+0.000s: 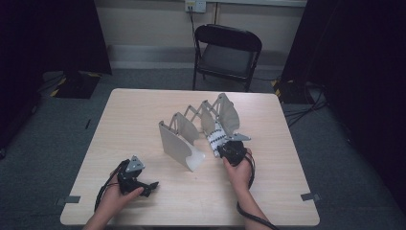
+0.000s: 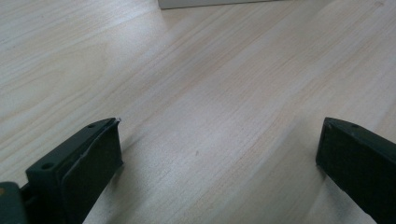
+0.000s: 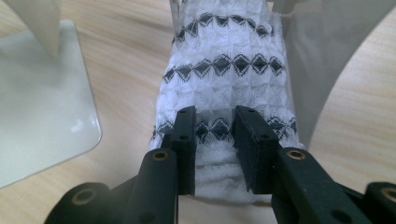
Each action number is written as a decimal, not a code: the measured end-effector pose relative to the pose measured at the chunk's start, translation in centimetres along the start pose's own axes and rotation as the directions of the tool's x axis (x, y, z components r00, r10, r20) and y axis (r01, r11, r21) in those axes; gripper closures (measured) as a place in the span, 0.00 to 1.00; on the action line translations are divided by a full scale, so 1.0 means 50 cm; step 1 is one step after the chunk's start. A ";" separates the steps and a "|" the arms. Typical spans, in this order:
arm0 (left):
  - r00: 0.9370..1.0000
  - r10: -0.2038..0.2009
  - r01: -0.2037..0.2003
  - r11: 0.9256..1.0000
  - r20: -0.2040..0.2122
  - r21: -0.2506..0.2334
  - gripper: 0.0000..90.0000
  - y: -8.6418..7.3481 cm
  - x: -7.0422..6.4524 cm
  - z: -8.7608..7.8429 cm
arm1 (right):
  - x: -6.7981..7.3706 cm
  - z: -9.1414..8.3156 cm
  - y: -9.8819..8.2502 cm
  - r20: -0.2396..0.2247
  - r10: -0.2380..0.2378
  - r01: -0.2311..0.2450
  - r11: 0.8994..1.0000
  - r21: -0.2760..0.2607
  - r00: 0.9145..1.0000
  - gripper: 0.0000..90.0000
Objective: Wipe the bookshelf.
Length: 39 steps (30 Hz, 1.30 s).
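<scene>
A white knitted cloth [image 1: 215, 136] with black diamond bands lies in the right end of a white accordion rack [image 1: 179, 136] on the wooden table [image 1: 139, 112]. My right gripper [image 1: 226, 149] sits at the cloth's near end. In the right gripper view the jaws [image 3: 215, 116] are pinched on a bunched fold of the cloth [image 3: 224, 70], between two rack panels [image 3: 327, 60]. My left gripper [image 1: 151, 185] rests low at the front left of the table. Its jaws [image 2: 219, 126] stand wide apart over bare wood with nothing between them.
A black folding chair [image 1: 227, 52] stands beyond the far table edge. The rack's flat white foot [image 3: 42, 112] lies just left of the cloth. A white rack edge [image 2: 210, 3] shows ahead of the left gripper. Cables trail from both grippers toward the front edge.
</scene>
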<state>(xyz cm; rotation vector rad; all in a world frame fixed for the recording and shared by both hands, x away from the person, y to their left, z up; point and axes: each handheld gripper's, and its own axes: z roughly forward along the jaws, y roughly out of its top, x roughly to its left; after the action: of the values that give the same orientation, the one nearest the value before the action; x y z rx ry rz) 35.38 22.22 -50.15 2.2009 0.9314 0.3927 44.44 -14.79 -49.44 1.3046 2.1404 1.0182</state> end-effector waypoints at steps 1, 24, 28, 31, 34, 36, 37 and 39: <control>1.000 -0.001 0.001 1.000 0.000 0.000 0.00 0.000 0.000 0.000 | 0.001 -0.006 -0.005 -0.004 0.003 -0.003 1.000 0.002 1.000 0.77; 1.000 -0.012 0.012 1.000 -0.003 -0.007 0.00 0.000 -0.002 0.001 | -0.003 0.031 0.028 0.002 -0.013 0.013 1.000 0.006 1.000 0.76; 1.000 -0.010 0.010 1.000 -0.003 -0.004 0.00 0.000 -0.002 0.001 | -0.003 0.026 0.022 0.009 -0.032 0.032 0.999 0.002 0.999 0.76; 1.000 -0.012 0.012 1.000 -0.003 -0.007 0.00 0.000 -0.002 0.001 | -0.011 0.018 0.016 0.004 -0.019 0.019 1.000 0.004 1.000 0.76; 1.000 -0.004 0.004 1.000 -0.004 -0.002 0.00 0.000 -0.001 0.000 | -0.015 0.009 0.009 0.003 -0.012 0.012 1.000 0.005 1.000 0.76; 1.000 -0.003 0.003 1.000 -0.002 -0.002 0.00 0.000 0.000 0.000 | -0.016 -0.001 0.001 0.002 -0.017 0.017 1.000 0.006 1.000 0.76; 1.000 -0.003 0.003 1.000 -0.002 -0.002 0.00 0.000 0.000 0.000 | -0.017 -0.006 -0.004 0.002 -0.018 0.018 1.000 0.007 1.000 0.76; 1.000 -0.003 0.003 1.000 -0.001 -0.002 0.00 0.000 0.000 0.000 | -0.019 -0.016 -0.016 0.000 -0.018 0.018 1.000 -0.002 1.000 0.76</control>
<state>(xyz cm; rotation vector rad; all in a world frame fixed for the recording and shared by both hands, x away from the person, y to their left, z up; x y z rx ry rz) 35.37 22.20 -50.17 2.1978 0.9347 0.3935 43.89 -16.17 -49.54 1.2821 2.1474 1.0127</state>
